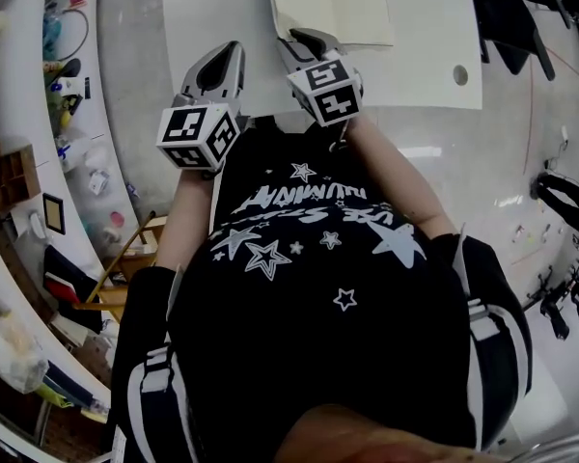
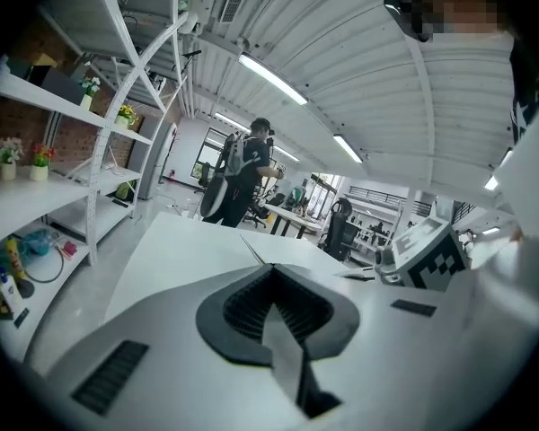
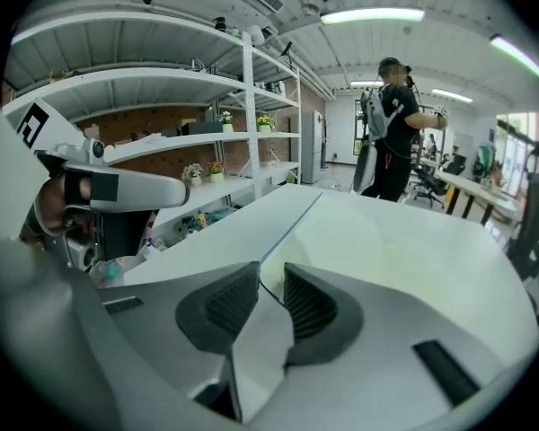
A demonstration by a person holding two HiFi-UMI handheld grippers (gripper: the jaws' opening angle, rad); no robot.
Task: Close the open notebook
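Note:
The open notebook (image 1: 333,3) lies with cream pages up on the white table (image 1: 434,61), at its far side. My right gripper (image 1: 294,39) is at the notebook's near left corner. In the right gripper view its jaws (image 3: 269,277) stand a little apart, with the thin edge of the notebook (image 3: 386,250) running into the gap; the pads do not press on it. My left gripper (image 1: 234,48) hovers just left of it over bare table, and its pads meet at the tips (image 2: 271,269) with nothing held. The notebook's far part is cut off by the frame.
A round hole (image 1: 460,74) pierces the table right of the notebook. White shelves (image 1: 68,114) with small items curve along the left. Dark stands and cables (image 1: 560,201) crowd the floor at right. A person (image 3: 391,133) with a backpack stands beyond the table.

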